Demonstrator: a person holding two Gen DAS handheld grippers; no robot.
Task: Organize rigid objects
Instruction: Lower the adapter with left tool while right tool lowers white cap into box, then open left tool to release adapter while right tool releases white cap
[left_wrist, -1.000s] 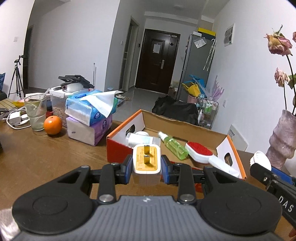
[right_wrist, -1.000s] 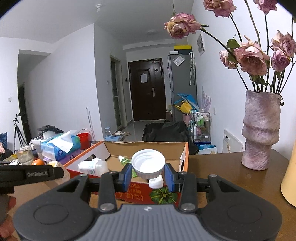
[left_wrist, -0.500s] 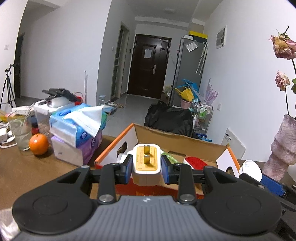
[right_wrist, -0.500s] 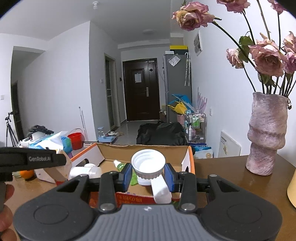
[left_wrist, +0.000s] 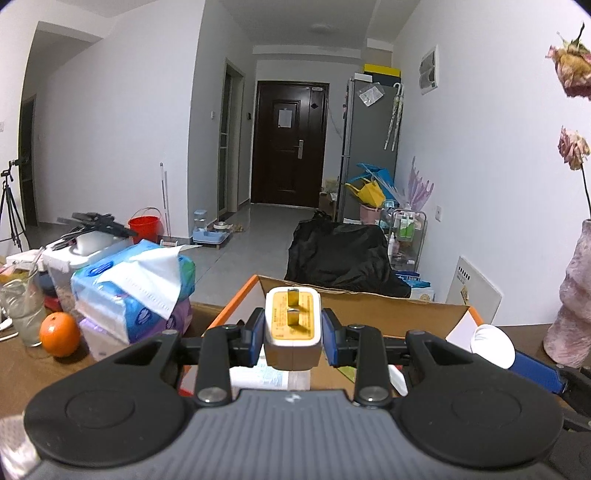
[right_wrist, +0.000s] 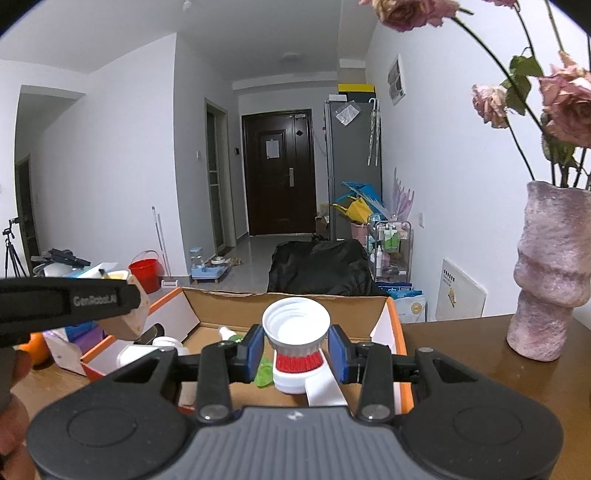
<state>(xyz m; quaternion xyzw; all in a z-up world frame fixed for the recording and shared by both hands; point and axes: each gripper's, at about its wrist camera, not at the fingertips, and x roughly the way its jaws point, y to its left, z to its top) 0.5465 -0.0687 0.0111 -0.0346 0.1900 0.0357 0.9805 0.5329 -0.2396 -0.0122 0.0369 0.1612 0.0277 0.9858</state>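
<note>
Left gripper (left_wrist: 293, 338) clamps white charger (left_wrist: 292, 328), prongs face up, above near wall of cardboard box (left_wrist: 369, 314). Orange (left_wrist: 59, 334) and tissue packs (left_wrist: 136, 291) far to its left. Right gripper (right_wrist: 296, 349) clamps white cap (right_wrist: 296, 325), open side up, over box interior; red brush (right_wrist: 297, 369) just below cap.

L gripper (left_wrist: 293, 334) & R gripper (right_wrist: 296, 345) both clamped

Glossy plastic cap (right_wrist: 296, 322); apparently matt cardboard box (right_wrist: 288, 304).

both tools moved fwd over box (right_wrist: 395, 332), charger (left_wrist: 292, 325) & cap (right_wrist: 295, 326) now above it
</note>
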